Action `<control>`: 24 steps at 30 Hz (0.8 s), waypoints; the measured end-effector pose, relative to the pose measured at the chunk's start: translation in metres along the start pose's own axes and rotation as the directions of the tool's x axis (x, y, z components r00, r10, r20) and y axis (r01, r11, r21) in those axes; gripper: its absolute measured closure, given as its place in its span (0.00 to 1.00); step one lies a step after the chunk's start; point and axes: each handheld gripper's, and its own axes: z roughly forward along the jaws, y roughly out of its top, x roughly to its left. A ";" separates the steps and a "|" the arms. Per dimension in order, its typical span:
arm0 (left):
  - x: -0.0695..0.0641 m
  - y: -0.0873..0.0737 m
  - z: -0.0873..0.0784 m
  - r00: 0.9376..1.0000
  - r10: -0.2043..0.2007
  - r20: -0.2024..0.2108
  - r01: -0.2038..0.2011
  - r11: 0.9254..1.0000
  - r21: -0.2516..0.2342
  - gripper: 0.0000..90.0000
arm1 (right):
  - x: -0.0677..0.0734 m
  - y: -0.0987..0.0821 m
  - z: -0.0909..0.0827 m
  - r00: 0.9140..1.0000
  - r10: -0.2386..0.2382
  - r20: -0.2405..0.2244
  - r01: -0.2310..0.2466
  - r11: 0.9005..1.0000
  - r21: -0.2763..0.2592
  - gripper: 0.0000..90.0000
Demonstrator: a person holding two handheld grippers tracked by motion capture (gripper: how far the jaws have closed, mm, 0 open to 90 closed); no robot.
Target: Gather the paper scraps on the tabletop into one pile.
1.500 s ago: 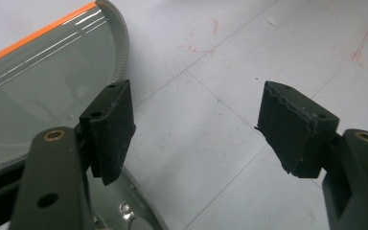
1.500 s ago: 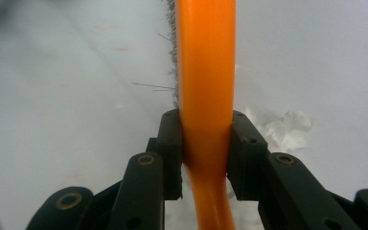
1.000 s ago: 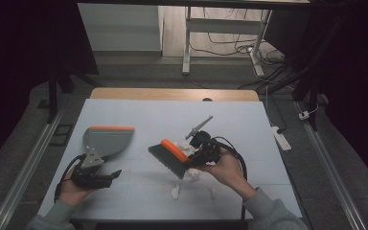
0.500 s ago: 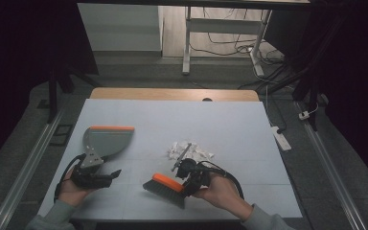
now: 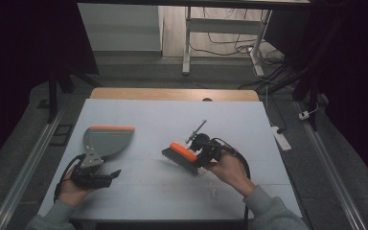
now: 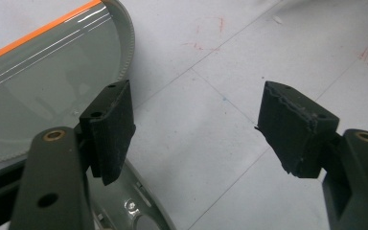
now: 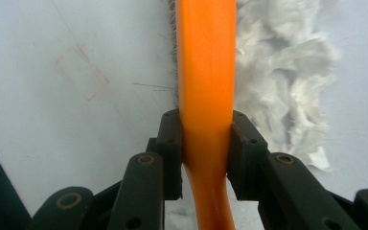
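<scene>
Brush (image 5: 182,156) with an orange back sits near the centre of the high view, clamped by its handle in the right gripper (image 5: 206,152), with shredded white paper (image 7: 282,81) just beside its bristles. Left gripper (image 5: 95,175), lower left, has its jaws wide apart and holds nothing, right behind the grey dustpan (image 5: 106,140) on the white table (image 5: 249,120).

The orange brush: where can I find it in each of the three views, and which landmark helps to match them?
High view: the brush lies centre-right, held at the right tool.
Left gripper view: I cannot find it there.
Right gripper view: its orange back runs up the middle, clamped between the jaws.
Shared landmark: the pale tabletop with faint red marks.
</scene>
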 end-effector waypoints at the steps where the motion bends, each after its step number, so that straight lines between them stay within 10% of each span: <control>1: 0.000 0.000 0.000 1.000 -0.004 -0.001 0.004 1.000 -0.002 0.33 | -0.003 -0.006 -0.011 0.999 0.009 -0.032 -0.010 0.999 -0.053 0.78; 11: -0.001 0.000 0.002 1.000 0.002 -0.002 -0.002 1.000 0.008 0.33 | -0.007 -0.043 -0.067 0.999 -0.017 -0.032 0.012 0.986 -0.168 0.78; 18: 0.000 0.000 0.003 1.000 -0.004 -0.002 0.004 1.000 0.015 0.33 | -0.004 -0.077 -0.061 0.995 -0.088 -0.055 0.086 0.995 -0.048 0.78; 24: -0.001 0.001 0.006 1.000 0.001 -0.002 -0.001 1.000 0.023 0.33 | 0.013 -0.090 -0.042 0.979 -0.163 -0.121 0.170 0.984 0.052 0.78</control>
